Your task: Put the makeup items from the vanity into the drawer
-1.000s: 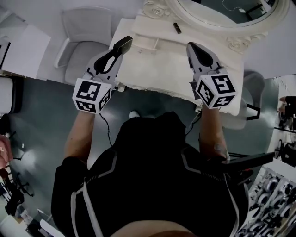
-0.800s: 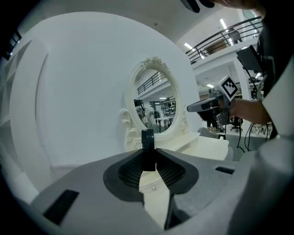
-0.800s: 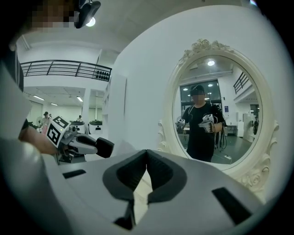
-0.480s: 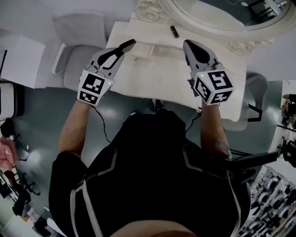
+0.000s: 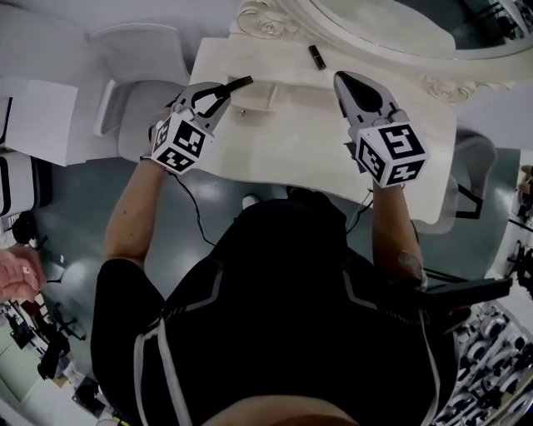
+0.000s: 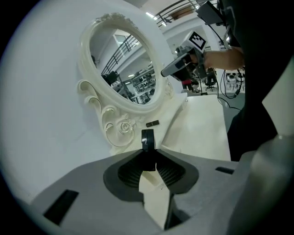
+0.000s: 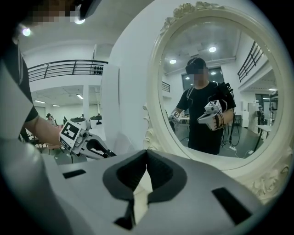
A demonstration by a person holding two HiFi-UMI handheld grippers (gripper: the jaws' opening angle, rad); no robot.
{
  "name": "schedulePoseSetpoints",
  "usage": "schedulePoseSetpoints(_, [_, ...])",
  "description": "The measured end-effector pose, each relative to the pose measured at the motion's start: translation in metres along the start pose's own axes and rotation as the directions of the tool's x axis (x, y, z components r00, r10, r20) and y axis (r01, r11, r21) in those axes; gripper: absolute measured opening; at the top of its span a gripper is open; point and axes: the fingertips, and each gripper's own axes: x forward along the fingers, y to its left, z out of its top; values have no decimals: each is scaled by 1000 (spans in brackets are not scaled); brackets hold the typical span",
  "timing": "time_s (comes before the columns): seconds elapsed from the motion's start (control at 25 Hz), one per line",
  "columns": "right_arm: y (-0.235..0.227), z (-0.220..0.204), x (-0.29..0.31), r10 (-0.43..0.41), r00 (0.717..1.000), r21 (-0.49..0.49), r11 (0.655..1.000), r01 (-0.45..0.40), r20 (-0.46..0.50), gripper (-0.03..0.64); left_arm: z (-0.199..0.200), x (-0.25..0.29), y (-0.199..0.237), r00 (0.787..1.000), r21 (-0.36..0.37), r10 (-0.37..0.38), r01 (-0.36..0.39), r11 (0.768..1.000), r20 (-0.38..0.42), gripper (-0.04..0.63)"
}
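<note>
My left gripper (image 5: 243,81) hangs over the left part of the cream vanity top (image 5: 316,141), shut on a small black makeup tube (image 6: 147,139) that sticks out past its tips. A second small dark item (image 5: 317,56) (image 6: 152,123) lies at the foot of the mirror frame. A shallow cream box-like part (image 5: 260,96) sits on the top just right of the left gripper's tips; I cannot tell if it is the drawer. My right gripper (image 5: 348,81) (image 7: 146,156) hovers over the right half of the top. Its jaws meet with nothing between them.
An ornate oval mirror (image 5: 379,25) (image 7: 216,92) stands along the vanity's back edge. A grey chair (image 5: 137,75) is at the vanity's left and another seat (image 5: 475,166) at its right. Dark floor lies below the front edge.
Both grippers have moved forward over the vanity top. The left one swung to the right and turned more sideways, towards the box-like part.
</note>
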Motion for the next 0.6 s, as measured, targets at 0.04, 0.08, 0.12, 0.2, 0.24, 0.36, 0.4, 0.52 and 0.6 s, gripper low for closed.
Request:
schedulePoseSetpoints(0.04, [-2,-2,2,-2,1000,3,1000,2,-7,6,-3,6,-1,1000,26,-14,15,1000,-14,89])
schedulePoseSetpoints(0.08, [-4,-4,4,-3,1000,7,1000,3,-13,6,-7,12,-1,999,58,-28,30,998,-32,89])
schedulePoseSetpoints(0.12, [-6,-6,7,-4,1000,11,1000,4,-18,6,-11,17,-2,998,88,-43,48,995,-51,89])
schedulePoseSetpoints(0.2, [-9,-11,12,-6,1000,21,1000,7,-29,6,-20,28,-4,993,119,-79,88,989,-82,89])
schedulePoseSetpoints(0.24, [-11,-13,13,-8,999,27,1000,8,-33,6,-25,34,-6,991,125,-97,108,986,-95,89])
schedulePoseSetpoints(0.36, [-18,-21,16,-12,999,40,999,14,-43,6,-38,51,-12,980,151,-143,164,975,-140,89])
schedulePoseSetpoints(0.4, [-19,-24,17,-13,999,44,999,15,-48,6,-42,55,-14,976,159,-155,180,971,-155,89])
schedulePoseSetpoints(0.52, [-23,-32,18,-16,998,57,998,20,-64,6,-53,67,-16,964,164,-187,219,962,-191,89])
schedulePoseSetpoints(0.6, [-26,-37,18,-22,997,67,997,26,-71,6,-59,74,-16,953,167,-212,250,954,-214,89])
